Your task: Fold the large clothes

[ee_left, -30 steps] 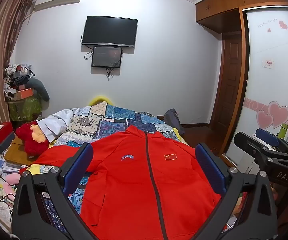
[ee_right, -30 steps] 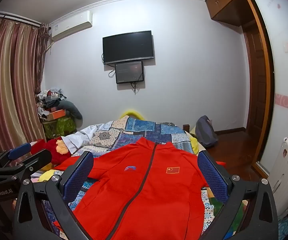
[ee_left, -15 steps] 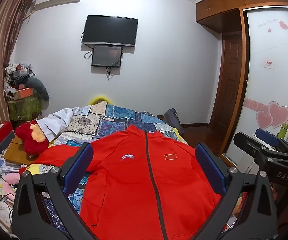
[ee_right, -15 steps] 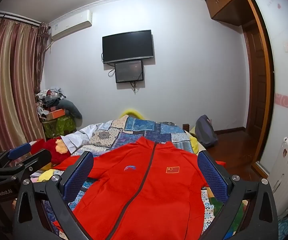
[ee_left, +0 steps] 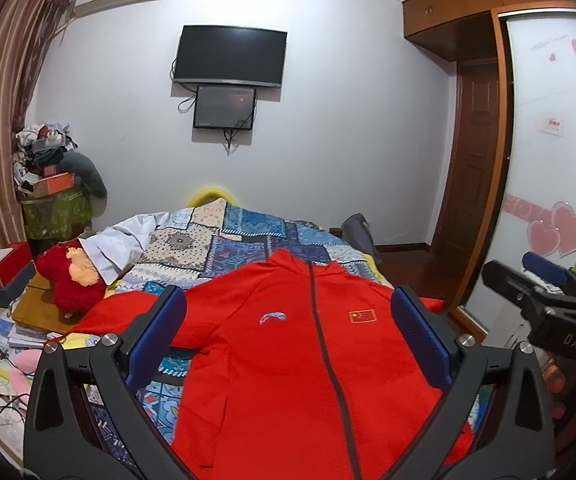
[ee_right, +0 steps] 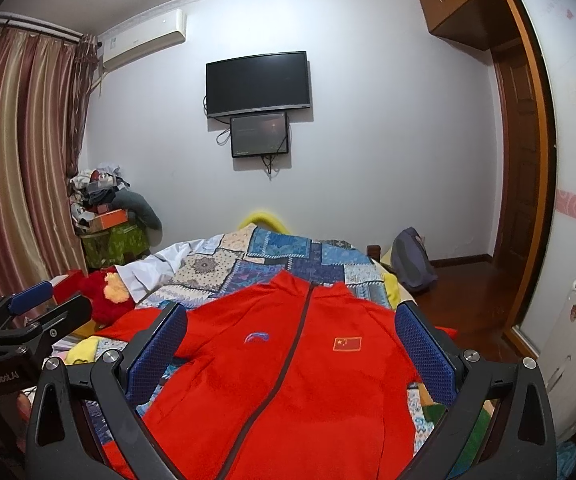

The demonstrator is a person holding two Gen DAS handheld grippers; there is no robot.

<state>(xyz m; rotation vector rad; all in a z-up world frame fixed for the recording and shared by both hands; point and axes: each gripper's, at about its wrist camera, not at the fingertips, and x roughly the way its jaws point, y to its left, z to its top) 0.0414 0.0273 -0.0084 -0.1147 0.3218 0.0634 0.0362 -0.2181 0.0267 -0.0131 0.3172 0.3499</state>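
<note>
- The red jacket [ee_left: 311, 360] lay front-up, zipped, on the patchwork quilt [ee_left: 224, 240] of the bed, a flag patch [ee_left: 362, 315] on its chest.
- Left gripper [ee_left: 288, 344] hovered above the jacket, jaws wide apart, holding nothing.
- Right gripper [ee_right: 291, 348], lettered "DAS", hovered alongside, likewise spread, empty.

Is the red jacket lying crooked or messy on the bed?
Mostly tidy: the red jacket lies flat, zipped, front up on the patchwork quilt. Its sleeve sticks out sideways toward the red plush toy, so it is not folded yet. Nothing looks torn or spilled.
</note>
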